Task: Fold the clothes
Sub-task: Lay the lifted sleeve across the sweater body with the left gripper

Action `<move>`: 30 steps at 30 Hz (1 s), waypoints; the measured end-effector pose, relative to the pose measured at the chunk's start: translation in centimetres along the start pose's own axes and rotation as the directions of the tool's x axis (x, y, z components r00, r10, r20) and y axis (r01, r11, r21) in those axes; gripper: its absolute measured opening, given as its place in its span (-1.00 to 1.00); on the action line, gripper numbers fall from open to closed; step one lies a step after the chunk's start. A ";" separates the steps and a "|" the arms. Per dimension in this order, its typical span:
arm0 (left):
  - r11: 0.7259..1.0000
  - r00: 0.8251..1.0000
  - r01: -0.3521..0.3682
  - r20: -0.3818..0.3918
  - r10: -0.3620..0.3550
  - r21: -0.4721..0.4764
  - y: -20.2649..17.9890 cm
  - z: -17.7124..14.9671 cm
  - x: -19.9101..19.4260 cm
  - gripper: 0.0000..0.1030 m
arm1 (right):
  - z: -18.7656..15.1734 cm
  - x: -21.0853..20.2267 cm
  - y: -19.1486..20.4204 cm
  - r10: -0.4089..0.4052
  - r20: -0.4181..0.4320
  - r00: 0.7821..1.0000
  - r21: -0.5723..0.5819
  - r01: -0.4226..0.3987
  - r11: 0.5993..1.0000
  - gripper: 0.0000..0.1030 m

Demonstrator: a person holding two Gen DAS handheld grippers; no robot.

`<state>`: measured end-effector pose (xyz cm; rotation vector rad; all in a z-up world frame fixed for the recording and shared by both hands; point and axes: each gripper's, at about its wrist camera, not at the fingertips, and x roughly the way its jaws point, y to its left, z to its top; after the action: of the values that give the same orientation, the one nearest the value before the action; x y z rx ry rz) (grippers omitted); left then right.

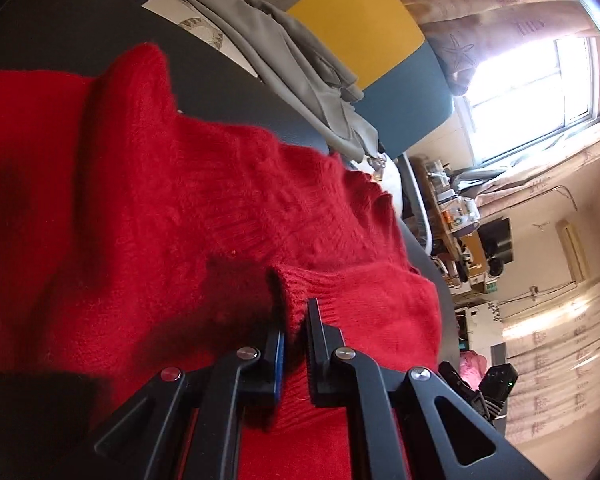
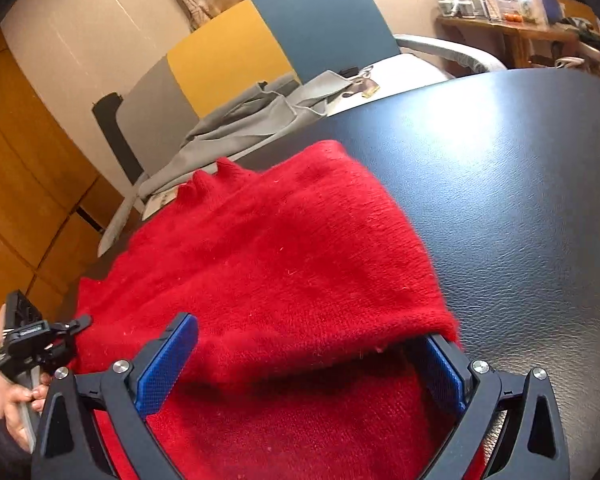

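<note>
The left tongs (image 1: 296, 320) are clamped on a ribbed cuff of the red sweater (image 1: 172, 208), which lies spread on the dark desk (image 1: 60, 32). The right tongs (image 2: 312, 360) stand wide apart over a folded layer of the sweater (image 2: 284, 264) near the desk's (image 2: 520, 200) edge, gripping nothing.

Your window (image 1: 540, 92) blows out white; daylight from it glares on the dark surface (image 2: 500, 168). Fisheye bends your edges, with slight blur.
</note>
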<state>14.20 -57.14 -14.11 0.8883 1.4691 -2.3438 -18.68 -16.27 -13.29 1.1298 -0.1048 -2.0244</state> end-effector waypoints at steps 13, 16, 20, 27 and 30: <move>0.979 0.981 -0.189 -0.022 0.191 0.075 0.1 0.3 0.5 -0.86 | -1.7 0.5 1.2 -0.021 -0.003 1.000 -0.042 0.021 0.999 1.00; 0.977 0.979 -0.205 0.005 0.205 0.057 0.2 0.5 0.0 -0.86 | -1.7 0.5 1.0 -0.008 0.001 1.000 -0.032 0.008 0.999 1.00; 0.958 0.963 -0.268 0.031 0.266 0.100 -0.4 0.6 -0.5 -0.86 | -1.7 0.4 0.8 0.002 0.006 1.000 -0.027 -0.001 1.000 1.00; 0.936 0.946 -0.323 0.015 0.324 0.139 -0.6 0.3 -0.9 -0.85 | -1.6 0.0 -0.1 0.061 0.024 0.998 0.027 -0.061 0.998 1.00; 0.921 0.934 -0.353 0.004 0.357 0.167 -1.1 0.5 -0.8 -0.85 | -1.7 -0.1 -0.2 0.072 0.032 0.997 0.037 -0.073 0.997 1.00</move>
<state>14.08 -57.19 -12.69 1.1256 1.0246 -2.2058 -17.55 -15.54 -14.30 1.1029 -0.1984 -1.9833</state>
